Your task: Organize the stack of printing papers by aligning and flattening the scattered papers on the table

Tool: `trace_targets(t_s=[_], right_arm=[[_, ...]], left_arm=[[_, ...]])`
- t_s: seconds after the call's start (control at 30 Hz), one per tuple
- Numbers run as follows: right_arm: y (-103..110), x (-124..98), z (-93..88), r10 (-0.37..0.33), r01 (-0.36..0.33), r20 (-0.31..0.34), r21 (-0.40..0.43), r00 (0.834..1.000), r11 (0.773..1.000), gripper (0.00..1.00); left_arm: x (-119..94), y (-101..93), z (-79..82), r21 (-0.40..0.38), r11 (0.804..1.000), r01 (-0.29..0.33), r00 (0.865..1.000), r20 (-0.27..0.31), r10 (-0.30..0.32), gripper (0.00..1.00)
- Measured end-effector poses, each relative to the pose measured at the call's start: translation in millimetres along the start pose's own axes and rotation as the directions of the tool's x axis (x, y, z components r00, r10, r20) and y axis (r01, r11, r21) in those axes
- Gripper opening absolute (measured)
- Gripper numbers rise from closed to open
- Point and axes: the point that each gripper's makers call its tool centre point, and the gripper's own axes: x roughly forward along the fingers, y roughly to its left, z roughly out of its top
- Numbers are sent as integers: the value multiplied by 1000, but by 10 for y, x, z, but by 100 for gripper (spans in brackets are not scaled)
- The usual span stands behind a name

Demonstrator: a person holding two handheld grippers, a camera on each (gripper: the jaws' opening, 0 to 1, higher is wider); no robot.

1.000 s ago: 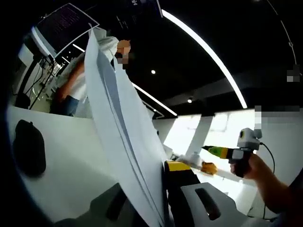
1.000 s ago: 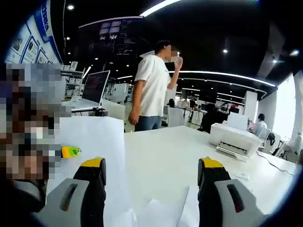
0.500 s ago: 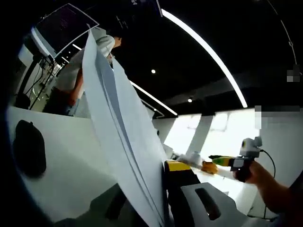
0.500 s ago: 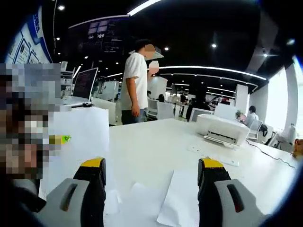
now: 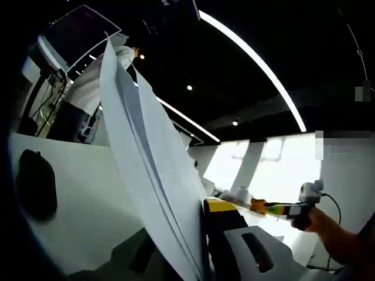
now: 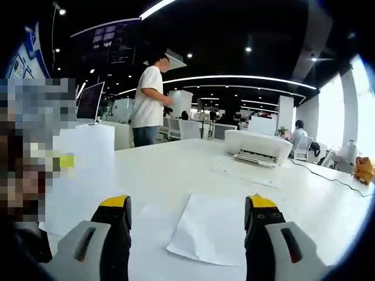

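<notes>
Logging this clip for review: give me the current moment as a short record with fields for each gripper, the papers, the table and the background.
left gripper: shut on the held sheets, which stand upright, edge-on to its view
right gripper: open, nothing between its fingers, pointing at the loose sheet
loose sheet: lies flat on the white table, apart from the held sheets
black object: rests on the table
background: a white printer on the table; a standing person beyond it

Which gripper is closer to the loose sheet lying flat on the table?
Right. The right gripper hangs open just before the flat sheet, which lies between its jaws. The left gripper holds upright papers elsewhere.
</notes>
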Motion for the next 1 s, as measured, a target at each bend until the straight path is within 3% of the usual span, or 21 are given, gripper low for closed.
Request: trace_targets(t_s=[0.4, 1.0], right_arm=[[-168, -100, -301, -46, 47, -49, 20, 998, 999, 74], [-311, -235, -484, -87, 91, -53, 75, 995, 993, 75]], left_arm=[[0, 4, 2, 0, 1000, 1, 1000, -2, -1, 9], [6, 4, -8, -2, 1000, 5, 1000, -10, -5, 9]])
